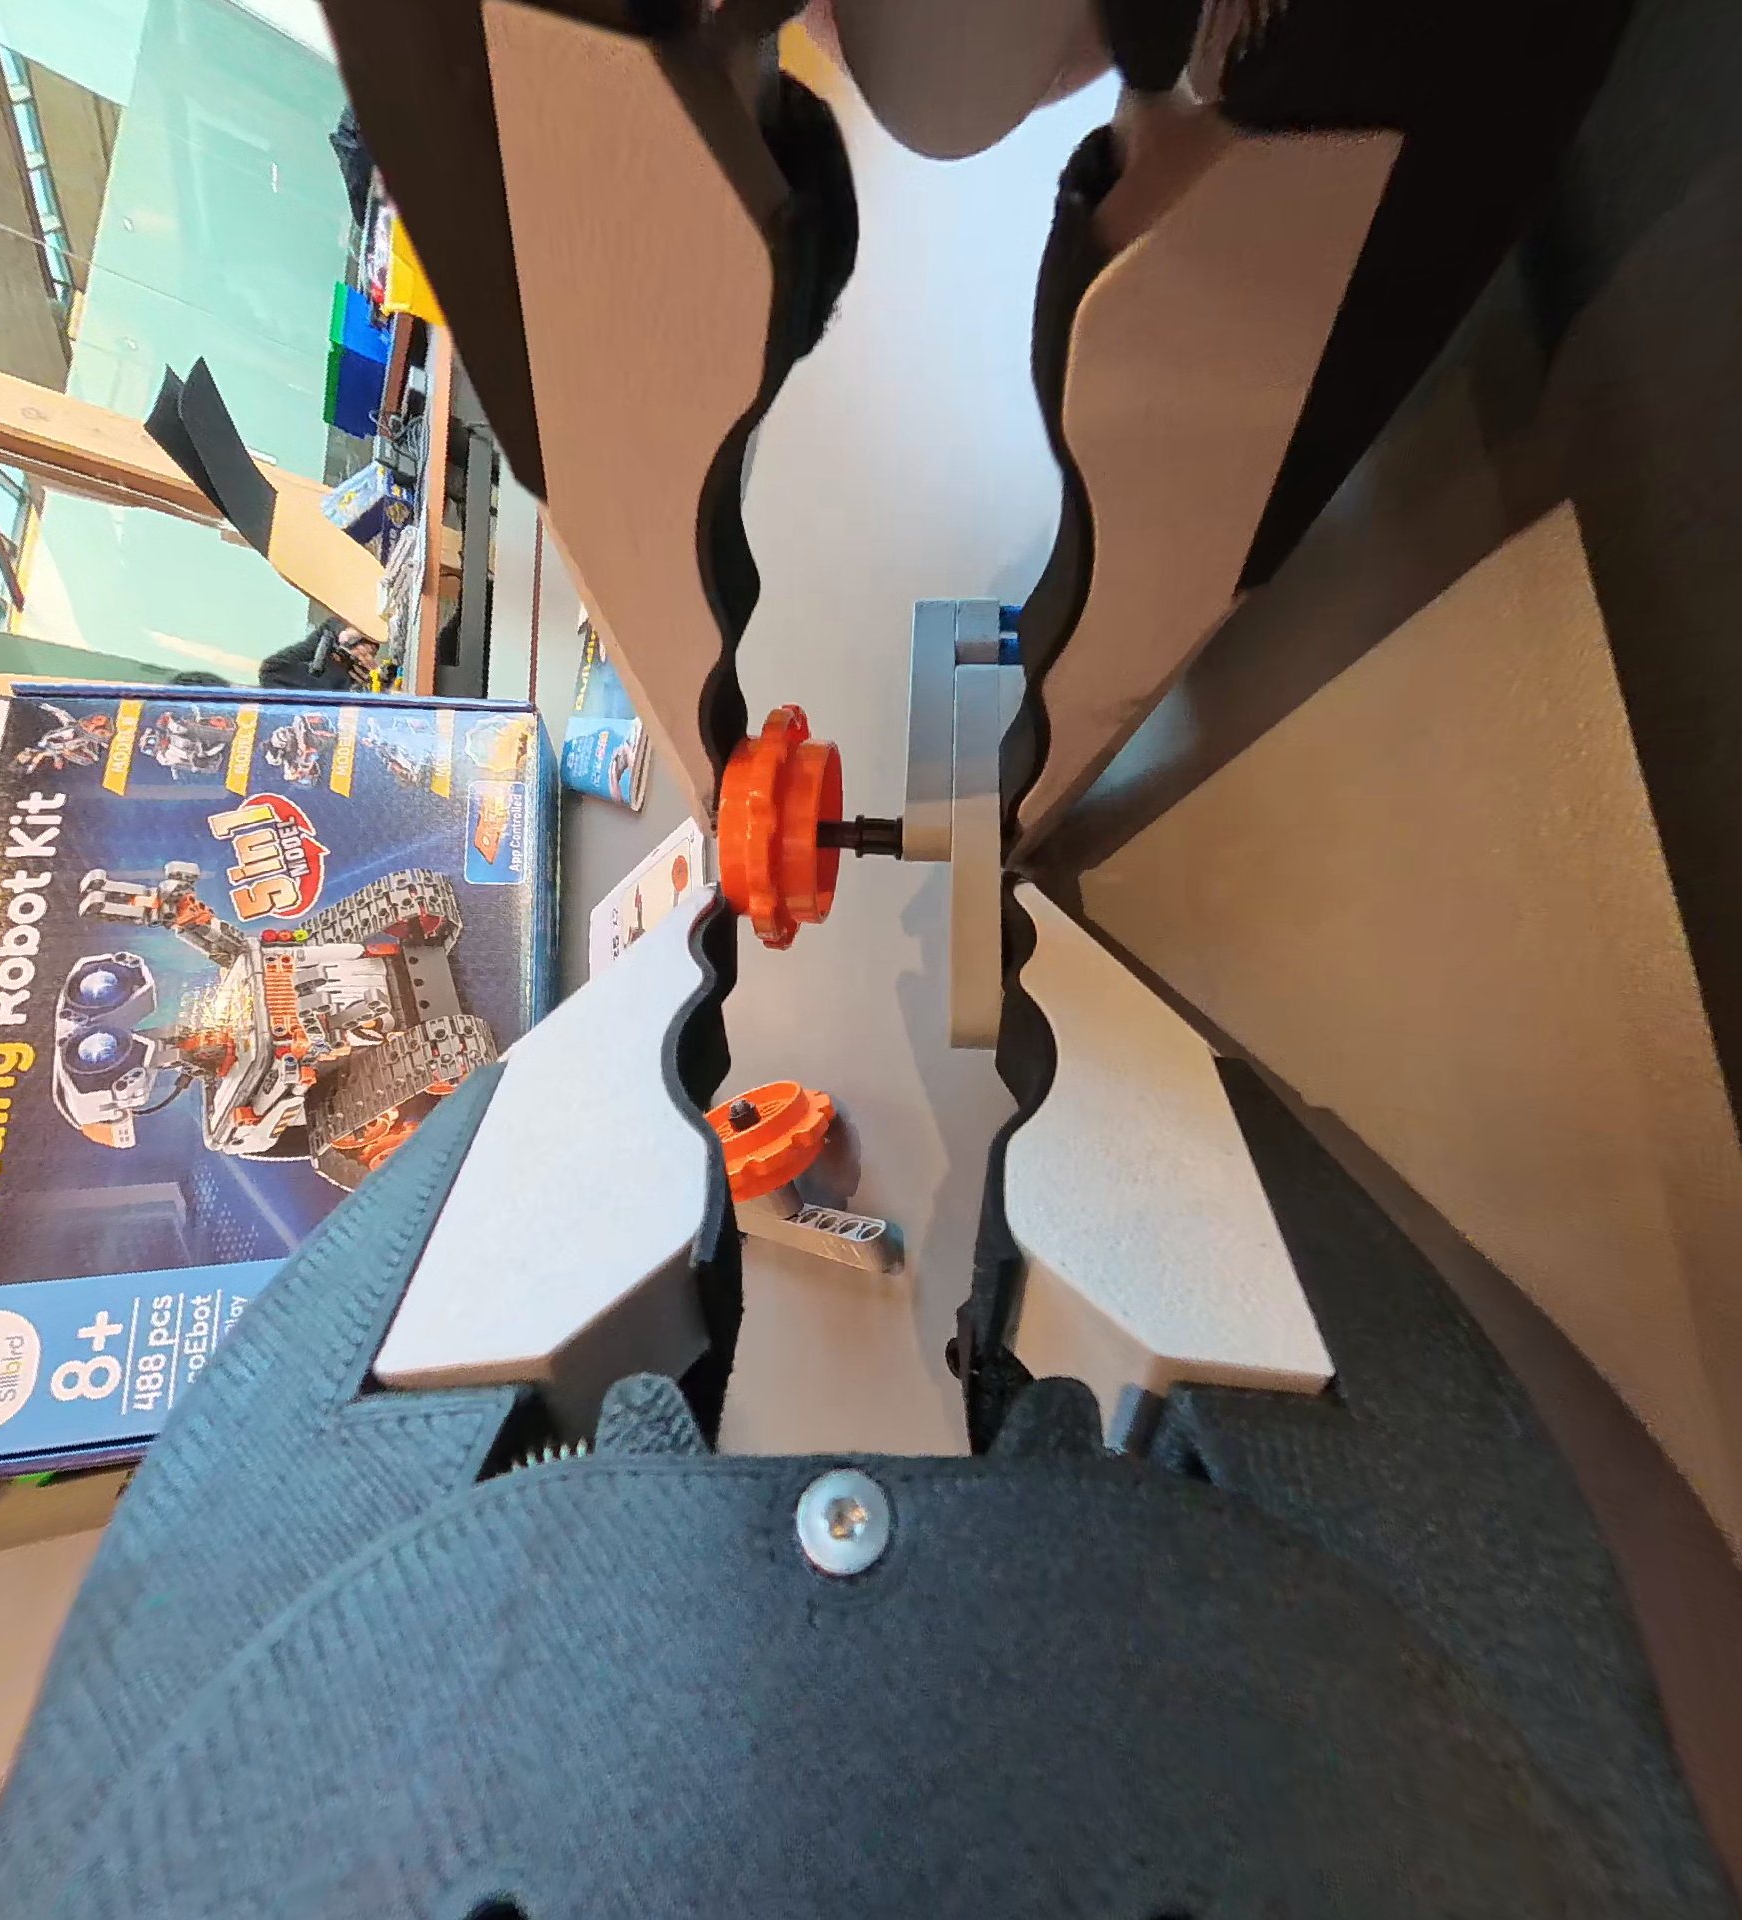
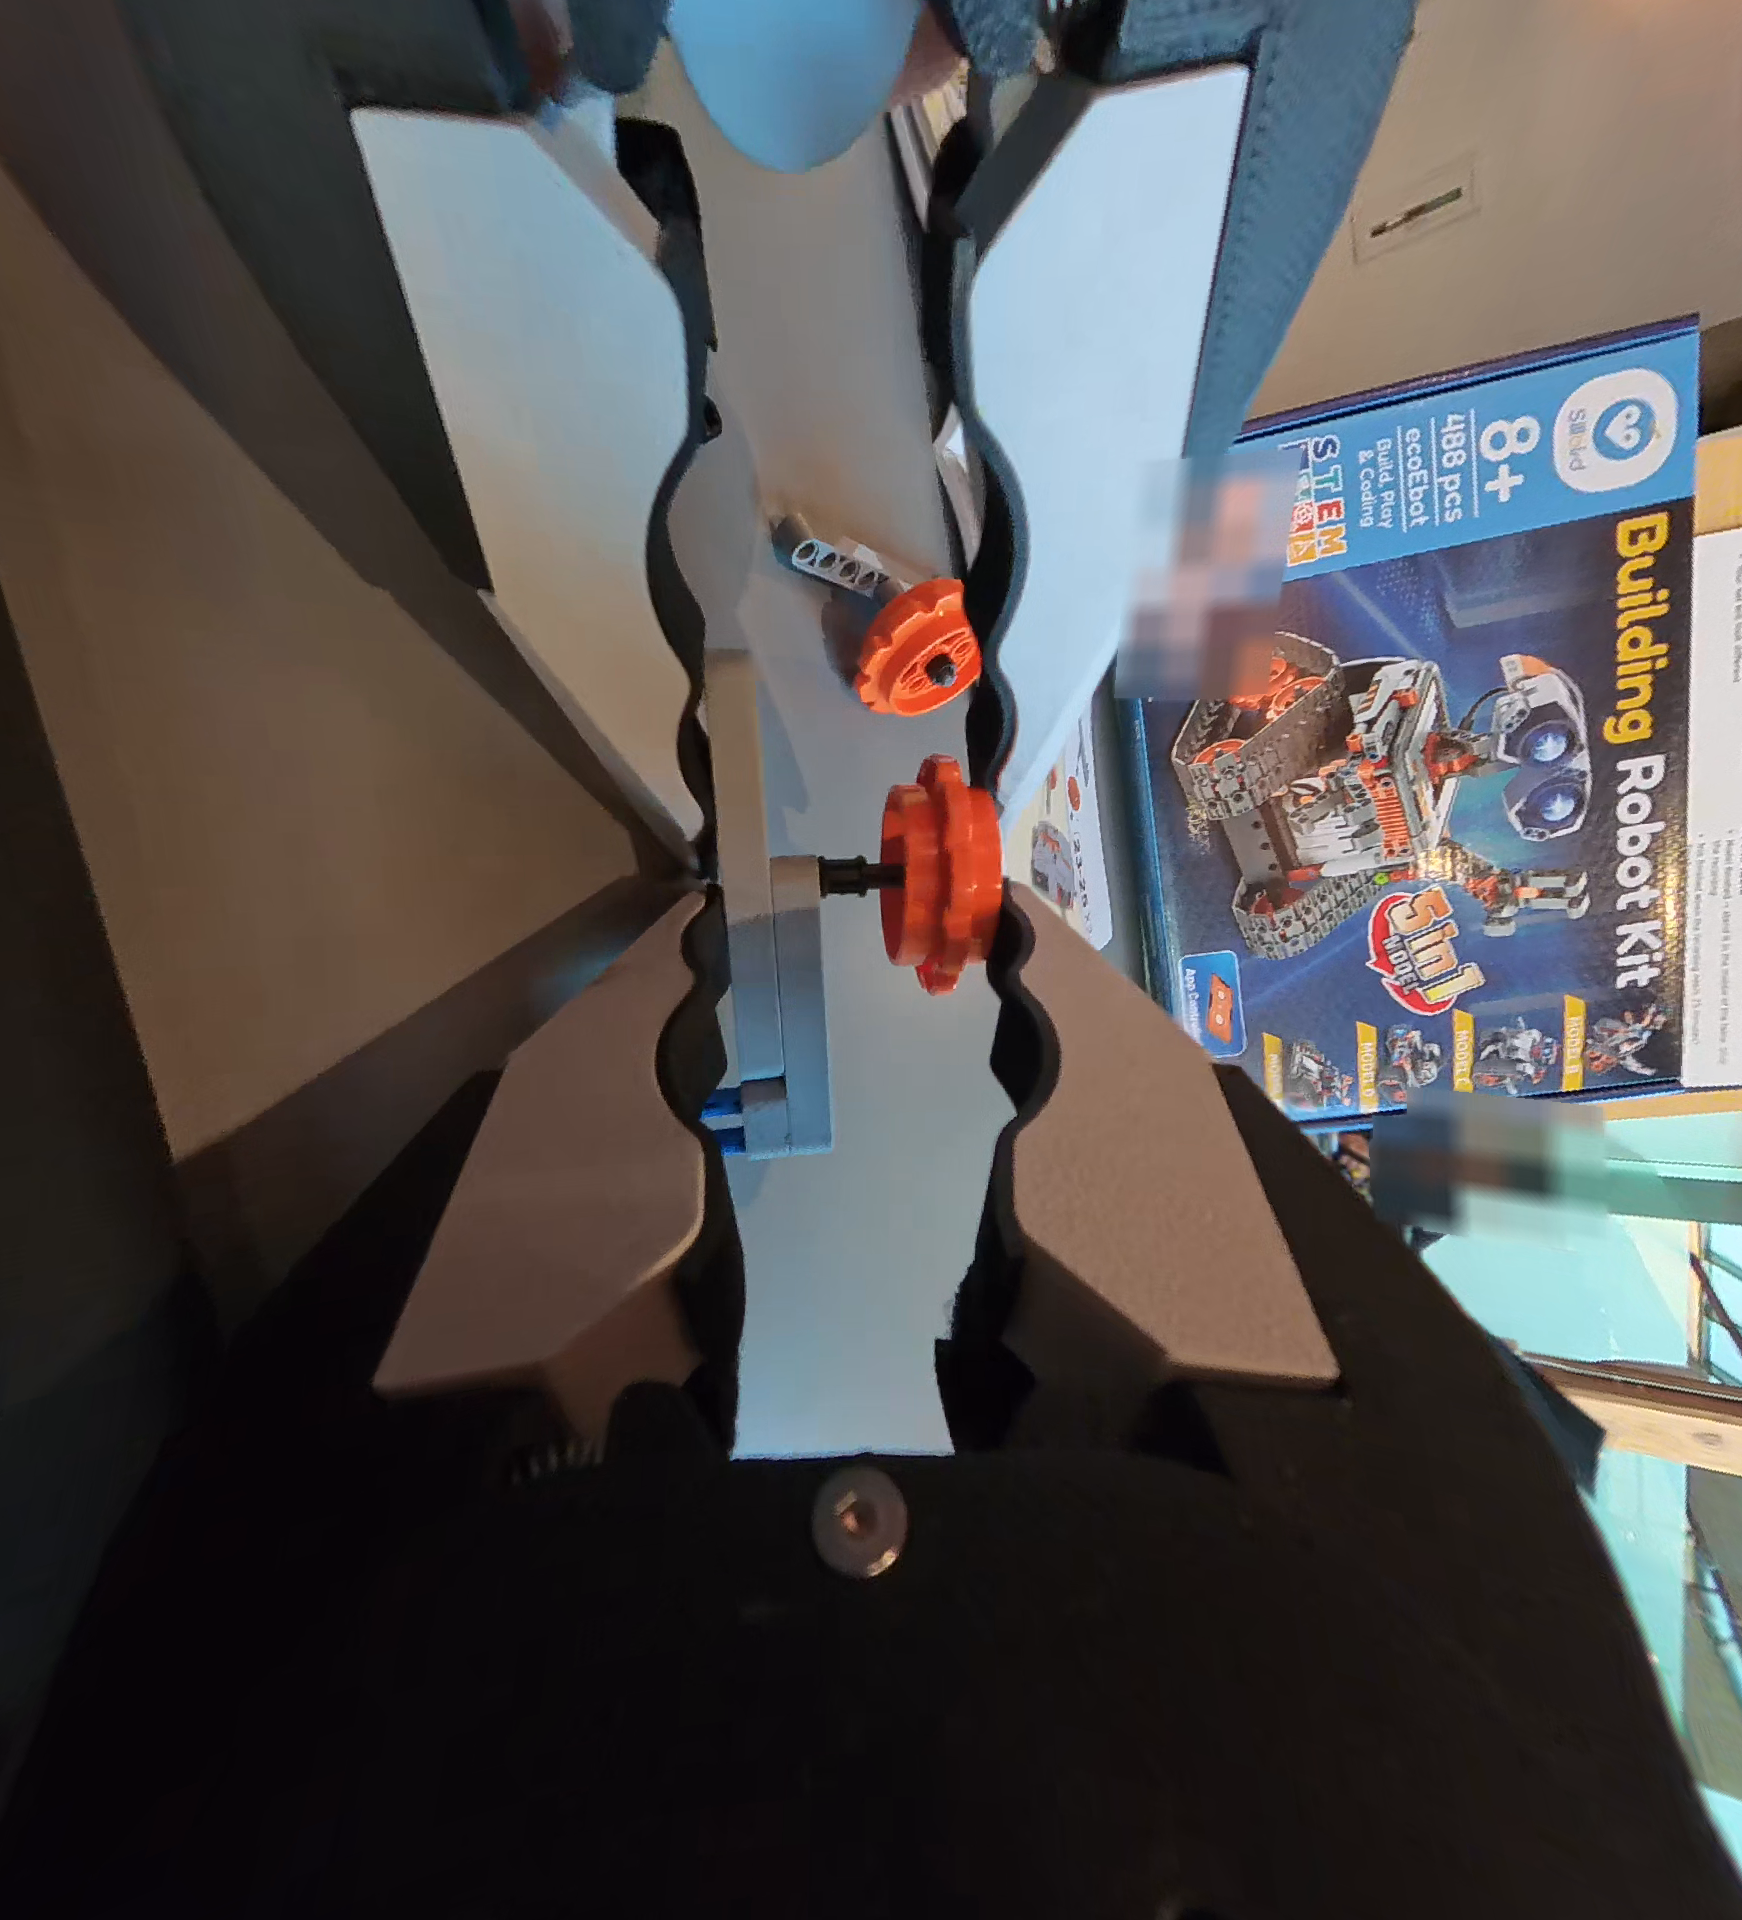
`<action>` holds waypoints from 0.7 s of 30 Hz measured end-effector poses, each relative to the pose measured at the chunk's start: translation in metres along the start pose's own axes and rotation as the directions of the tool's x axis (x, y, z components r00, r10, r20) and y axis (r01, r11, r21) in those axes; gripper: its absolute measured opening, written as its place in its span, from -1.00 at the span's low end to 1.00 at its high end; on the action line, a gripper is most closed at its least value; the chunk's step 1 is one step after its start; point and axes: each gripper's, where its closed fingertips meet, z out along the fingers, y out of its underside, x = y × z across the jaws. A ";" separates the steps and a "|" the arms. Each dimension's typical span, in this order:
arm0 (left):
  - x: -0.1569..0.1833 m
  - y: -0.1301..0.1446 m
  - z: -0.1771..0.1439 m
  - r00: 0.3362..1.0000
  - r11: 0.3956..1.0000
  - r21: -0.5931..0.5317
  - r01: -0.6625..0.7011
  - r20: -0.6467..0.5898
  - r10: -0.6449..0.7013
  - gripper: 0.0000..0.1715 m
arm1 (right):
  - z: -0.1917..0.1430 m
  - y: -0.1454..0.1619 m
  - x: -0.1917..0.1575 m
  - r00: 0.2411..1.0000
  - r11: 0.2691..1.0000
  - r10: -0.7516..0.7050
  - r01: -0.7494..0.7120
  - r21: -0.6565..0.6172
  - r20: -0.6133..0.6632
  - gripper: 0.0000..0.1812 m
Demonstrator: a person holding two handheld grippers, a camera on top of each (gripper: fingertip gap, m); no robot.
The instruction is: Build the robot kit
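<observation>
A small assembly hangs above the white table (image 1: 908, 499): an orange toothed wheel (image 1: 779, 826) on a black axle (image 1: 862, 828) plugged into a grey plate (image 1: 971, 831) with a blue piece behind it. My left gripper (image 1: 862, 904) and my right gripper (image 1: 862, 836) meet tip to tip. Both are closed across the assembly, one finger on the wheel and the other on the plate. In the right wrist view, my right gripper (image 2: 856, 909) holds the plate (image 2: 784, 935) and wheel (image 2: 940, 873), with the left gripper (image 2: 846, 816) opposite.
A second orange wheel (image 1: 768, 1138) on a grey holed beam (image 1: 841, 1231) lies on the table below; it also shows in the right wrist view (image 2: 919, 644). A blue robot-kit box (image 1: 223, 987) (image 2: 1418, 779) stands beside it, with an instruction booklet (image 2: 1064, 852) next to it. My left and right fingertips are right by each other.
</observation>
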 end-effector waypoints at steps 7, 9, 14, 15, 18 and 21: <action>-0.002 -0.001 0.001 0.997 0.998 0.018 -0.059 0.044 0.059 -0.41 | -0.002 -0.005 0.002 0.996 0.996 -0.081 0.083 0.027 -0.048 -0.46; -0.002 -0.002 0.001 0.997 0.998 0.018 -0.062 0.048 0.061 -0.41 | -0.002 -0.006 0.002 0.993 0.994 -0.099 0.101 0.028 -0.061 -0.46; -0.003 -0.002 0.000 0.993 0.995 0.008 -0.098 0.064 0.097 -0.43 | -0.003 -0.007 0.002 0.990 0.992 -0.123 0.126 0.030 -0.074 -0.45; -0.003 -0.002 -0.001 0.991 0.993 0.003 -0.116 0.074 0.115 -0.43 | -0.003 -0.007 0.002 0.990 0.992 -0.123 0.126 0.032 -0.075 -0.45; -0.005 -0.001 -0.002 0.975 0.982 -0.025 -0.189 0.111 0.190 -0.44 | -0.003 -0.008 0.004 0.991 0.993 -0.107 0.110 0.040 -0.084 -0.35; -0.004 -0.003 -0.002 0.961 0.970 -0.046 -0.238 0.131 0.242 -0.44 | -0.002 -0.006 0.007 0.995 0.998 -0.056 0.058 0.034 -0.080 -0.26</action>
